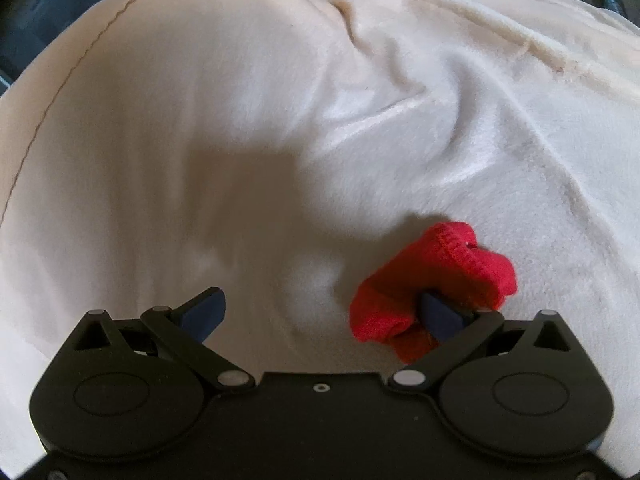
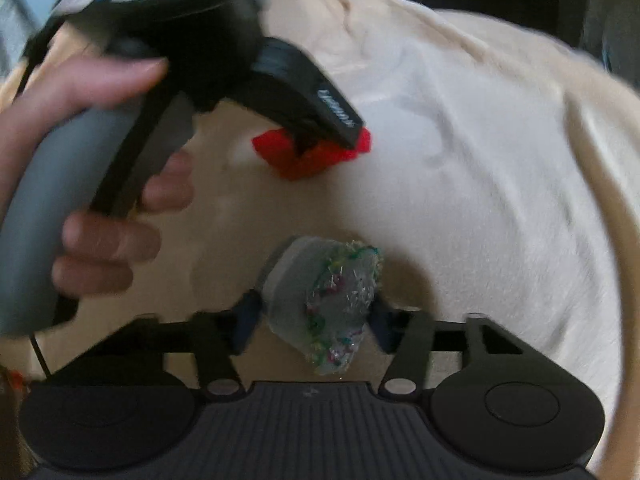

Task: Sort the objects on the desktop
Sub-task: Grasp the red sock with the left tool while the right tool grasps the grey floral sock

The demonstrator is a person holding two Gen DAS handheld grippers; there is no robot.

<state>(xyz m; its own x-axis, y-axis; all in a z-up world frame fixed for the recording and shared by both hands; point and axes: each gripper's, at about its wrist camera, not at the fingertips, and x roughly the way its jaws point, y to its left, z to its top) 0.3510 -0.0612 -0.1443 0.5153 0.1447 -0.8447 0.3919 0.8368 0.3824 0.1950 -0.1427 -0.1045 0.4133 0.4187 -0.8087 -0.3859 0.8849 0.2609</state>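
A small red knitted cloth (image 1: 436,280) lies on the cream blanket (image 1: 240,120). My left gripper (image 1: 320,312) is open; its right finger (image 1: 440,316) is tucked into the red cloth, its left finger (image 1: 204,308) is apart from it. The right wrist view shows the left gripper (image 2: 320,136) over the red cloth (image 2: 308,160). My right gripper (image 2: 316,316) is shut on a grey pad wrapped in clear glittery film (image 2: 324,300), held just above the blanket (image 2: 480,200).
The person's hand (image 2: 100,184) holds the left gripper's grey handle at the left of the right wrist view. The blanket has folds and a seam (image 1: 520,48) at the back right. Dark surroundings lie beyond its far edge.
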